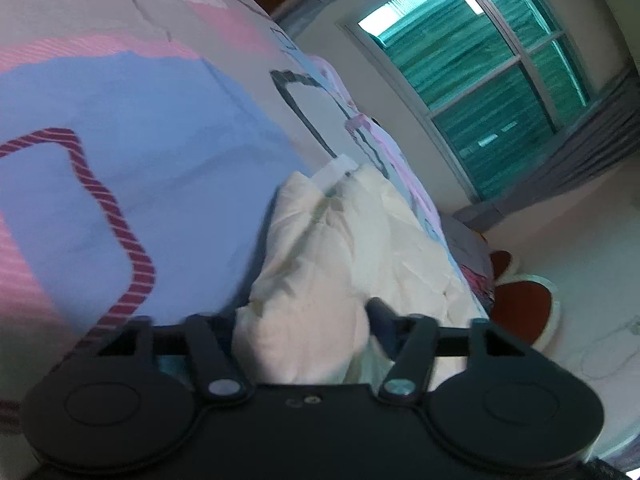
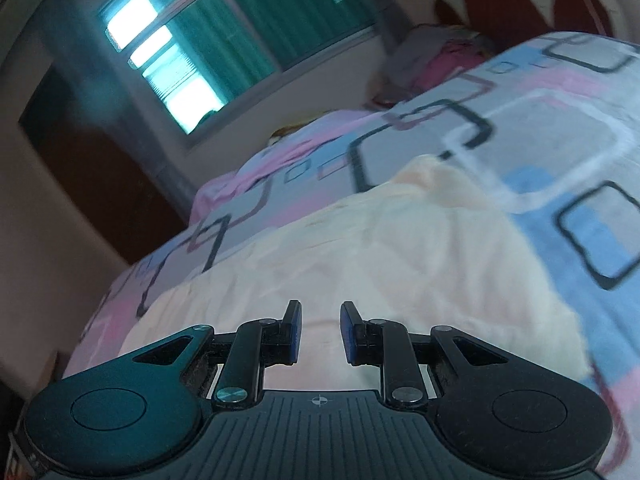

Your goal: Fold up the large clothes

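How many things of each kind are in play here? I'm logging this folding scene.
Cream fabric garment, lying on the bed: 1
Patterned pink, blue and grey bedsheet: 1
Black two-finger grippers: 2, left gripper and right gripper
Green-tinted window: 1
Total: 5

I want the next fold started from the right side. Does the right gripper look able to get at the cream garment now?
Probably yes: the right gripper is open, with the cream garment directly ahead and nothing between them.
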{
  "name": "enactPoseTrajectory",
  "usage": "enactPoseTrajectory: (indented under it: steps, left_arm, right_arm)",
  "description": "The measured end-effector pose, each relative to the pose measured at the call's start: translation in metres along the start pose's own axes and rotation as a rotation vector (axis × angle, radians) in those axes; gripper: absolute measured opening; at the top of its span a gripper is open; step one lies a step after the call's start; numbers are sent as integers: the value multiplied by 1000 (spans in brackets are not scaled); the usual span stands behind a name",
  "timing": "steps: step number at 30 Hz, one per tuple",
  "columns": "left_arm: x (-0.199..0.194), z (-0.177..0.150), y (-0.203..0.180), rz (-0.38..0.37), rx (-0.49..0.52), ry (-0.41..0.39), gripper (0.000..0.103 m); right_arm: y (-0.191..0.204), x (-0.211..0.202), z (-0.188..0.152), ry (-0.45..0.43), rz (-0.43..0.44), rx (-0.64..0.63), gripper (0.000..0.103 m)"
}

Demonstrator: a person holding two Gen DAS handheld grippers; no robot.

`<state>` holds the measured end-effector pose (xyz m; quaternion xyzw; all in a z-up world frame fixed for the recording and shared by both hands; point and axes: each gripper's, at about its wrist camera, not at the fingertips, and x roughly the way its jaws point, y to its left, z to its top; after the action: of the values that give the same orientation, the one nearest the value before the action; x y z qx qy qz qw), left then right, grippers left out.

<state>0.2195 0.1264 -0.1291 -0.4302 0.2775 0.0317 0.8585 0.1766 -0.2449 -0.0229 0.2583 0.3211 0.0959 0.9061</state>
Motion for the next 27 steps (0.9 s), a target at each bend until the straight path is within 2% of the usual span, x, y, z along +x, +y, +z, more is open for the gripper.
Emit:
enactPoseTrajectory:
  steps: [3,6,10,14,17,20,24,27]
  left_arm:
    - [0,0,-4,-12,37,8,37]
    - [-3,-1,-11,-8,71,0,32]
    - [-6,-1,-16,-3,88,-4,31]
    - [-8,2,-17,-5,98,3,30]
    - [-9,3,-19,-11,107,11,30]
    - [-10,4,-23,-8,122,16,29]
    - [-12,8,-26,-9,137,29,28]
    - [-14,10,-29,-22,162,36,27]
  right_arm:
    - [26,20,-3,26,19,-56,22]
    - [48,42,-8,48,31,-105,22]
    - [60,73,-17,95,27,-127,22]
    - [59,108,-29,188,-45,-164,22]
    - [52,117,-34,199,-55,-165,22]
    - [51,112,-34,200,-52,-141,23]
    - [55,77,-28,160,-35,-127,23]
    - [63,53,-36,187,-10,-143,23]
